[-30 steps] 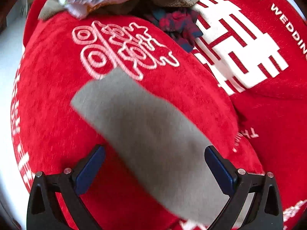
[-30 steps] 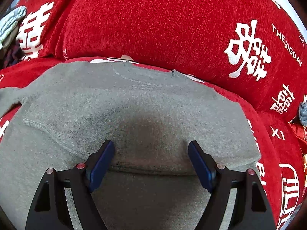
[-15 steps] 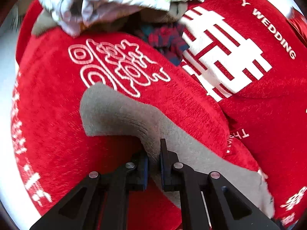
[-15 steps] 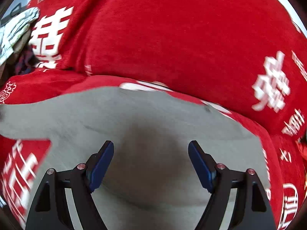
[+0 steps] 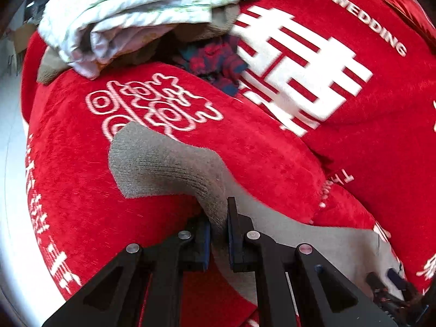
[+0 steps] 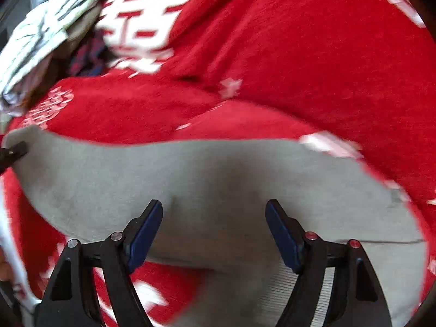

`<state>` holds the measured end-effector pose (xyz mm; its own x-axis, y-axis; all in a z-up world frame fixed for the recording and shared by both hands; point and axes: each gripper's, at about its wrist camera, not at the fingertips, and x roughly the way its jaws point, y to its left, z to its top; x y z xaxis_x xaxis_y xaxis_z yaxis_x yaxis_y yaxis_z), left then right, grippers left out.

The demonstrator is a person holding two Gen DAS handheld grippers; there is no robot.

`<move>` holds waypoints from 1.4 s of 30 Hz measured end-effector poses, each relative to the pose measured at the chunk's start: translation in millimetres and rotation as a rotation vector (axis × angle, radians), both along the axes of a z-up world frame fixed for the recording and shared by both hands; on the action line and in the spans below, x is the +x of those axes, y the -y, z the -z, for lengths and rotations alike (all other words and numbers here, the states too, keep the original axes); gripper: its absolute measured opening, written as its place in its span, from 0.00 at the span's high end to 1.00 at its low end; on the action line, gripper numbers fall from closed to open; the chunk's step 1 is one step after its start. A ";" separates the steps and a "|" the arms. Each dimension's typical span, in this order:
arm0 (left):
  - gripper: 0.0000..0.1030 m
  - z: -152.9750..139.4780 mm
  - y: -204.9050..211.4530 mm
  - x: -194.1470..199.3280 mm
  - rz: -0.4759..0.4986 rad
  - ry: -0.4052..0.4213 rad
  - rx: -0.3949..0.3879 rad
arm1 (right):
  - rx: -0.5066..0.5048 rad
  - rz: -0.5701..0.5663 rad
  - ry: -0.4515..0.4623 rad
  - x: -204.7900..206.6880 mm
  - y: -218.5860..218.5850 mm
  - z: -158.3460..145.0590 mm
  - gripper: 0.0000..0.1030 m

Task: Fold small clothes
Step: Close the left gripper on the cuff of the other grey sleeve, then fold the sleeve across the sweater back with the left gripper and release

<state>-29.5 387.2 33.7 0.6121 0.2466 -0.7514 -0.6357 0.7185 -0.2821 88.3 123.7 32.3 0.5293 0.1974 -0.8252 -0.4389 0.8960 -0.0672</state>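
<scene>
A small grey knit sweater (image 6: 218,179) lies spread on a red sofa cover (image 6: 299,54) with white wedding print. Its sleeve (image 5: 163,163) stretches out to the left. My left gripper (image 5: 218,223) is shut on the sleeve, pinching a raised fold of it, and the cuff end hangs forward and left of the jaws. My right gripper (image 6: 214,218) is open and empty, hovering over the sweater's body. The tip of the left gripper shows at the left edge of the right wrist view (image 6: 13,150).
A pile of other clothes sits at the sofa's far left: a white patterned garment (image 5: 136,8), a tan piece, and a dark red-and-blue plaid one (image 5: 218,62). The red back cushion (image 5: 327,68) rises behind the seat. White floor (image 5: 11,163) lies past the sofa's left edge.
My left gripper went from open over the sleeve to shut on it, then lifted a fold. My right gripper stayed open and its view swung left over the sweater.
</scene>
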 end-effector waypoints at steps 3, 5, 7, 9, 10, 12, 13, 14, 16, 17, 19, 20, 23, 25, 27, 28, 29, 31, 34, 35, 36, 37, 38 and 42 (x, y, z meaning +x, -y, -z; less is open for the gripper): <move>0.90 -3.0 19.1 10.9 0.026 -0.006 0.007 | 0.005 0.065 0.033 -8.8 46.9 -16.0 0.22; 0.90 -5.6 34.2 22.1 0.050 -0.016 0.011 | 0.017 0.110 0.032 -19.7 87.5 -23.4 0.22; 0.90 -7.2 48.5 34.0 0.075 -0.032 0.019 | 0.015 0.127 0.042 -30.5 116.6 -28.9 0.22; 0.90 -7.2 62.6 45.8 0.098 -0.055 0.027 | -0.008 0.152 0.058 -41.2 145.5 -28.3 0.22; 0.90 -7.2 71.4 52.4 0.113 -0.066 0.027 | -0.013 0.167 0.063 -50.5 164.5 -25.3 0.22; 0.90 -7.9 93.1 65.2 0.146 -0.085 0.038 | -0.020 0.184 0.061 -57.6 185.7 -20.1 0.22; 0.90 -8.2 102.7 68.9 0.158 -0.094 0.046 | -0.034 0.199 0.061 -63.9 199.7 -15.6 0.22; 0.90 -8.9 114.8 73.6 0.175 -0.103 0.055 | -0.044 0.208 0.060 -66.8 209.5 -13.1 0.22; 0.90 -10.7 141.7 82.9 0.211 -0.114 0.070 | -0.047 0.230 0.057 -73.2 226.1 -8.4 0.22; 0.90 -11.2 152.1 85.9 0.225 -0.120 0.080 | -0.040 0.240 0.055 -76.6 234.1 -6.9 0.22; 0.90 -12.6 182.3 94.7 0.265 -0.138 0.108 | -0.022 0.253 0.052 -82.1 248.2 -4.2 0.22; 0.90 -13.3 192.6 97.2 0.277 -0.144 0.119 | -0.022 0.256 0.051 -84.6 253.0 -2.8 0.22; 0.90 -16.0 229.5 107.9 0.322 -0.160 0.149 | 0.007 0.247 0.046 -87.5 262.1 0.5 0.22; 0.90 -18.1 255.5 115.1 0.351 -0.172 0.175 | 0.020 0.246 0.048 -90.8 271.8 -0.7 0.22; 0.90 -19.3 277.1 120.0 0.378 -0.180 0.190 | 0.020 0.245 0.054 -92.7 277.9 -0.8 0.22; 0.90 -19.8 291.5 123.3 0.396 -0.185 0.199 | 0.022 0.246 0.052 -93.3 282.9 -0.8 0.22; 0.90 -20.0 302.4 126.0 0.410 -0.188 0.208 | 0.027 0.249 0.050 -93.8 286.7 -0.9 0.22; 0.90 -19.9 328.3 130.7 0.443 -0.195 0.233 | 0.049 0.266 0.048 -95.5 298.8 -0.3 0.22; 0.90 -18.2 362.0 135.0 0.487 -0.204 0.256 | 0.100 0.297 0.031 -96.9 315.6 2.1 0.22; 0.90 -17.7 371.3 136.1 0.498 -0.207 0.261 | 0.116 0.303 0.030 -97.8 319.3 2.7 0.22; 0.90 -17.1 380.4 136.9 0.508 -0.209 0.266 | 0.128 0.305 0.030 -98.8 321.9 3.0 0.22; 0.90 -16.5 392.0 138.0 0.522 -0.212 0.270 | 0.134 0.301 0.033 -99.9 323.2 3.3 0.22; 0.90 -16.3 401.1 138.5 0.533 -0.213 0.275 | 0.135 0.298 0.037 -101.0 323.3 3.6 0.22; 0.90 -16.2 434.7 139.7 0.578 -0.215 0.301 | 0.146 0.293 0.047 -104.5 322.9 3.6 0.22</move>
<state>110.2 -47.5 49.9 0.5529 0.1418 -0.8211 -0.1458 0.9867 0.0723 -16.3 -199.2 28.7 0.6182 0.1455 -0.7724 -0.1605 0.9854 0.0572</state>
